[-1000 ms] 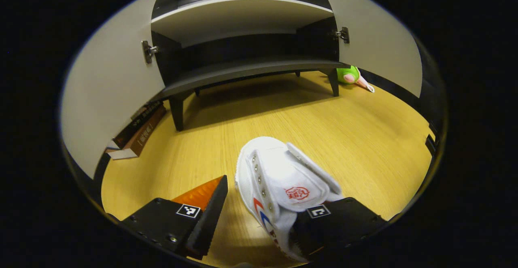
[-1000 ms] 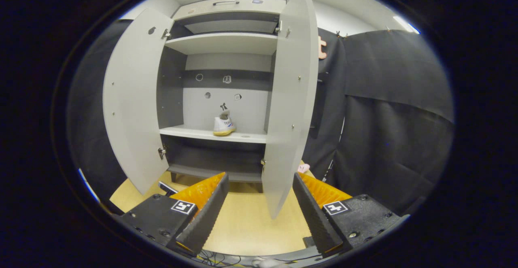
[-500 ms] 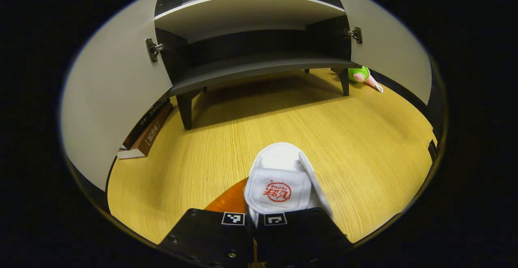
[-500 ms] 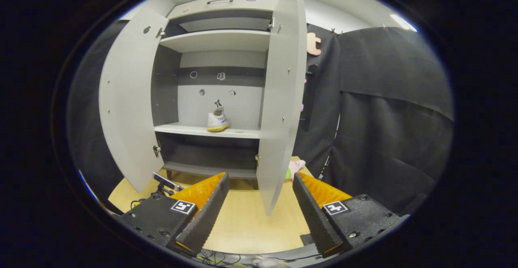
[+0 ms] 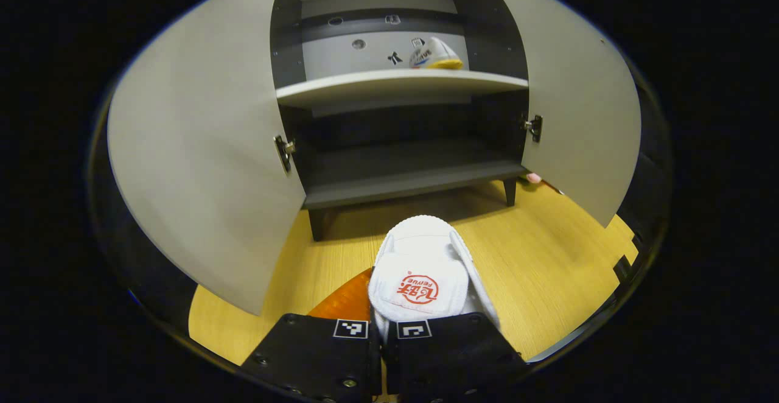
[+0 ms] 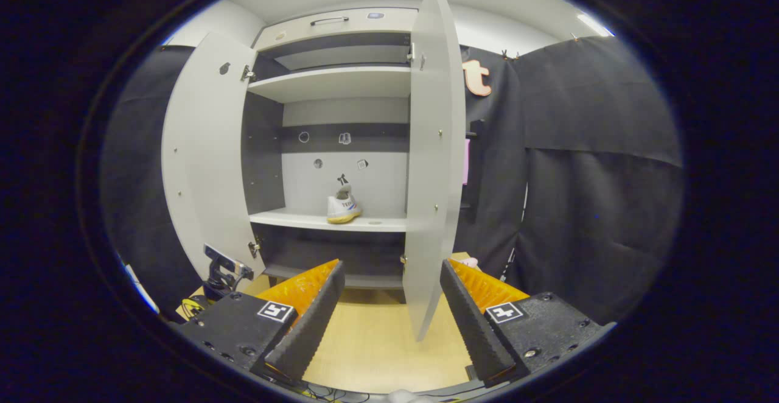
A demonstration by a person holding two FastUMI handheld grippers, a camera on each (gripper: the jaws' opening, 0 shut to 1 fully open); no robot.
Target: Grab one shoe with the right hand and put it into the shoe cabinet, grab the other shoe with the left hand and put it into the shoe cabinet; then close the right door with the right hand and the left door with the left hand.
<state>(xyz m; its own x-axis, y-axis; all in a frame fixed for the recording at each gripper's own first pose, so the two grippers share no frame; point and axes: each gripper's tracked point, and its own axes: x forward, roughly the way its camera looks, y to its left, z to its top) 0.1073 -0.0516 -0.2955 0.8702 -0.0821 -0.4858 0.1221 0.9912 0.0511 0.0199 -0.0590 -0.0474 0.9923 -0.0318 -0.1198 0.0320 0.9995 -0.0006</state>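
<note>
Right now you are pinching a white shoe [image 5: 423, 269] in your left hand-held gripper [image 5: 382, 345], its two fingers pressed tight on the heel end so the toe is pointing away from you toward the shoe cabinet [image 5: 395, 117]. The shoe is sitting over the wooden floor [image 5: 548, 257], just in front of the cabinet's dark bottom shelf [image 5: 408, 181]. Your right hand-held gripper [image 6: 392, 305] is standing spread wide and gripping nothing, hanging in front of the edge of the right door [image 6: 435, 165]. Both doors are standing open: the left door [image 5: 207, 147] is swinging out near your left gripper, and the right door is angling out on the other side. Farther in, the other shoe [image 6: 344, 206] is resting upright on the pale middle shelf [image 6: 331, 220], toward its right half, close to the back panel. Beyond the right door, a small pink item [image 5: 534, 178] is lying on the floor beside the cabinet leg; I cannot tell what it is.
</note>
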